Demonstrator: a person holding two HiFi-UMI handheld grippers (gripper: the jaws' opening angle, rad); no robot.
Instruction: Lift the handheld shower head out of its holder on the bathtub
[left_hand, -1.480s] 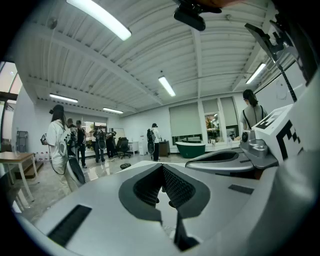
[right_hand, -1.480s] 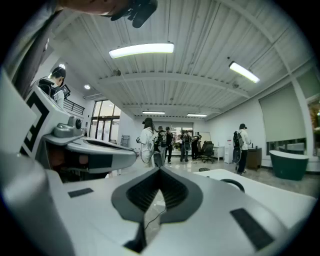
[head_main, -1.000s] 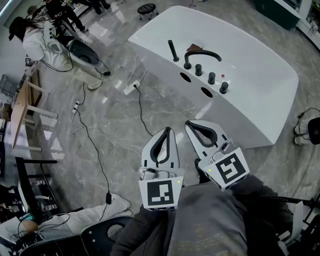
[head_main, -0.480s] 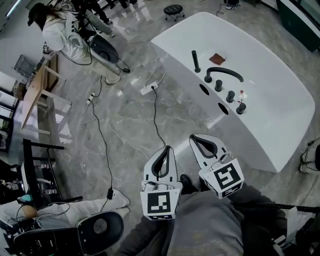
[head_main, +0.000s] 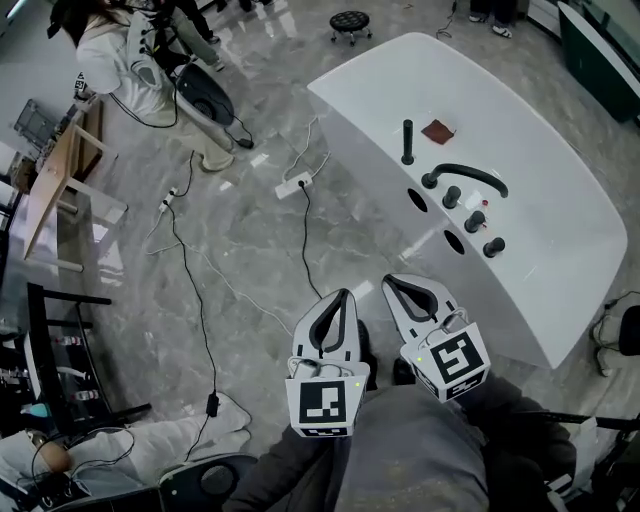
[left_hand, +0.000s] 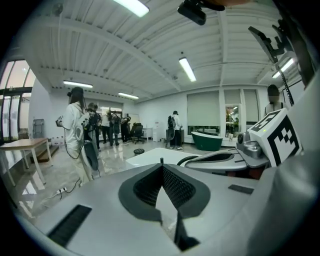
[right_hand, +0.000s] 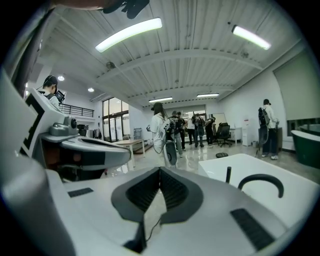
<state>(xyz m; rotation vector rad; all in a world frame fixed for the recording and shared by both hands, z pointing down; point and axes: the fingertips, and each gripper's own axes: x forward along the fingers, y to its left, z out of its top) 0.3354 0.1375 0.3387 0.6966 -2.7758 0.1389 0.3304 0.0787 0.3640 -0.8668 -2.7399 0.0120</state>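
Note:
The handheld shower head (head_main: 407, 141) is a black stick standing upright in its holder on the white bathtub's (head_main: 560, 250) deck. Beside it are a black arched spout (head_main: 466, 174) and several black knobs (head_main: 473, 220). My left gripper (head_main: 343, 296) and right gripper (head_main: 392, 281) are side by side over the floor, short of the tub, both shut and empty. The left gripper (left_hand: 161, 167) shows the shower head (left_hand: 161, 160) tiny, just above its tips. Past the right gripper (right_hand: 160, 170), the shower head (right_hand: 228, 174) and spout (right_hand: 261, 182) rise to the right.
A power strip (head_main: 295, 183) and black cables (head_main: 200, 290) lie on the marble floor left of the tub. People (head_main: 110, 60) stand at the far left by a wooden table (head_main: 60, 190). A brown square (head_main: 438, 131) lies on the tub deck. A round stool (head_main: 350, 20) stands beyond.
Both grippers have travelled on towards the tub together, still shut. In the head view the tub's fittings have slid right and downward.

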